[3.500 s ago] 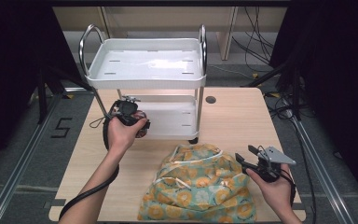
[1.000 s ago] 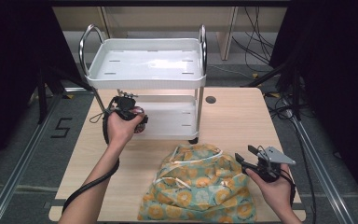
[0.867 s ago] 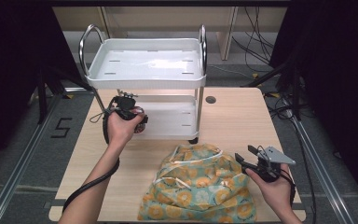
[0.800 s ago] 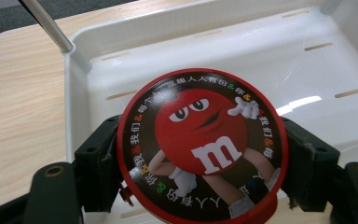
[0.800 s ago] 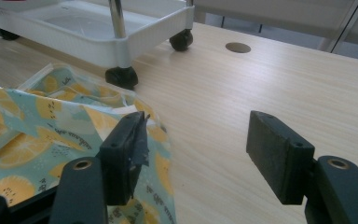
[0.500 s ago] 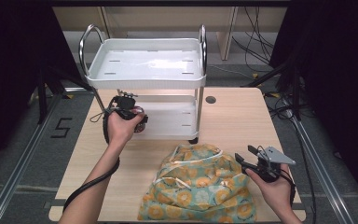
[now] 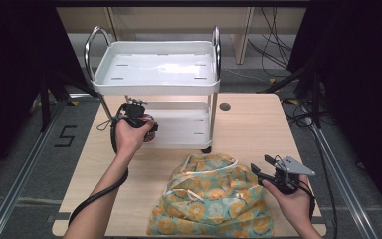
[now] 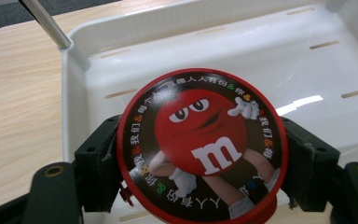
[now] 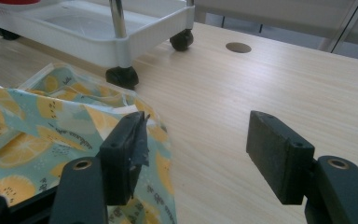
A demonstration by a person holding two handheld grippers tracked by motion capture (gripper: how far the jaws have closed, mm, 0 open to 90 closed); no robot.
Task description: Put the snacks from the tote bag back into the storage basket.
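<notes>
Holding the red M&M tin (image 8: 201, 147) in my left tool (image 8: 200, 172), jaws pinching it by the rim on both sides, lid facing up w/ the red character on it. It's hanging just above the lower shelf (image 8: 307, 70) of the white cart (image 7: 156, 69), near the shelf's front-left corner by the metal post (image 8: 46, 23). In the high view the left tool (image 7: 134, 121) sits right at the shelf edge, under the top tray.

So imo this is the placing step: tin's over the shelf but not set down yet. Next move needs a bit more reach in past the shelf lip, lower till the bottom sits flat, then spread the jaws. Gotta watch the raised rim so it doesn't land tilted.

Right tool (image 9: 205, 158) is spread wide, nothing between the jaws, parked at the right edge of the lemon-print bag (image 9: 42, 140) on the table (image 9: 270, 74); left jaw looks to be touching the fabric, not gripping it tho.

Vs 3.5 s ago: left hand has crept a little fwd toward the shelf, otherwise same. Right tool and bag haven't budged.
</notes>
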